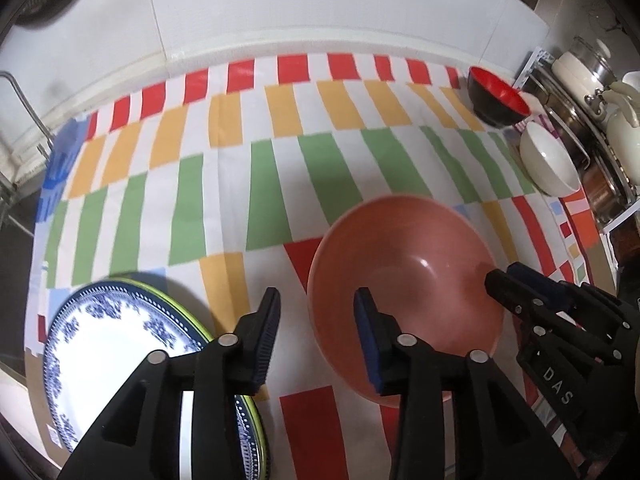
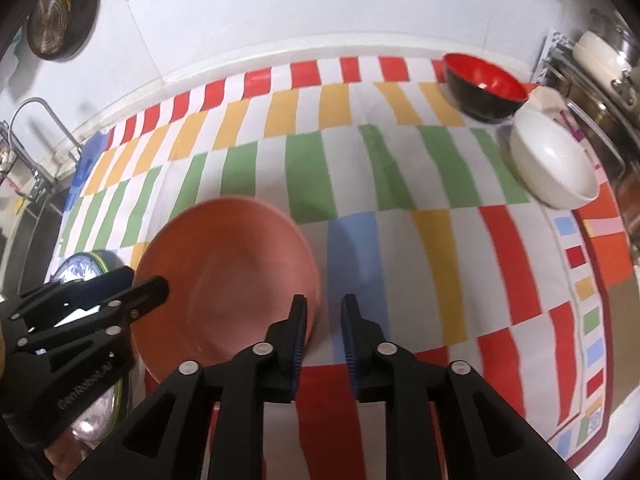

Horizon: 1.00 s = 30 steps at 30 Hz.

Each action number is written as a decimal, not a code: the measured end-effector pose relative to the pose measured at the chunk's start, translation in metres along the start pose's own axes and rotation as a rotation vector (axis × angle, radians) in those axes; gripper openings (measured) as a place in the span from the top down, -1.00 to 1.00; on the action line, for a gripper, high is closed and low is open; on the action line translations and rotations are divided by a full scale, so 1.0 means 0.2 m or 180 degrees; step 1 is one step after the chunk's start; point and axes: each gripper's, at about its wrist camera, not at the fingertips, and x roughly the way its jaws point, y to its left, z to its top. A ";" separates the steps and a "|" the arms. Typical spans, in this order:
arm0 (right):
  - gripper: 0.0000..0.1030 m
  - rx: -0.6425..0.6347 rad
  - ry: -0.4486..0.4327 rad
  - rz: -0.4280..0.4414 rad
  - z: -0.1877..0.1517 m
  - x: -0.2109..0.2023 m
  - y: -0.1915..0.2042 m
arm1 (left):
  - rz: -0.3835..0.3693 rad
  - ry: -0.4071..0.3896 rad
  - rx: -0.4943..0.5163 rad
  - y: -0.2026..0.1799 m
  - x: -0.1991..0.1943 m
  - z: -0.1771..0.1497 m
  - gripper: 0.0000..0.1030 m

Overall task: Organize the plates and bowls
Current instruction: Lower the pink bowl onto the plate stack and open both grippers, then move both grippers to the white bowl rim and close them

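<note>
A large pink bowl (image 1: 404,280) sits on the striped cloth between my two grippers; it also shows in the right wrist view (image 2: 224,272). My left gripper (image 1: 316,336) is open, its fingers straddling the bowl's left rim. My right gripper (image 2: 324,332) is open, its fingers astride the bowl's right rim without closing on it. A blue-and-white plate (image 1: 112,352) lies stacked on a green-rimmed plate at the left. A red-and-black bowl (image 2: 484,84) and a white bowl (image 2: 552,164) stand at the back right.
The striped tablecloth (image 1: 280,184) covers the counter up to the white wall. Steel pots and a white kettle (image 1: 624,120) crowd a rack at the right. A faucet (image 2: 36,116) and sink lie at the left. A dark pan (image 2: 56,24) hangs on the wall.
</note>
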 end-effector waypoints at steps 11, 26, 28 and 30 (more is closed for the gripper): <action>0.25 0.0224 -0.0461 -0.0249 0.02 -0.18 -0.16 | -0.0068 -0.0350 0.0408 -0.18 -0.13 0.10 0.09; 0.25 0.0531 -0.0871 -0.0618 0.09 -0.38 -0.53 | -0.0249 -0.0748 0.0815 -0.55 -0.25 0.32 0.01; 0.25 0.0563 -0.0909 -0.0655 0.10 -0.40 -0.57 | -0.0282 -0.0763 0.0852 -0.60 -0.24 0.36 0.01; 0.25 0.0606 -0.0942 -0.0688 0.11 -0.41 -0.62 | -0.0296 -0.0774 0.0901 -0.65 -0.24 0.39 0.01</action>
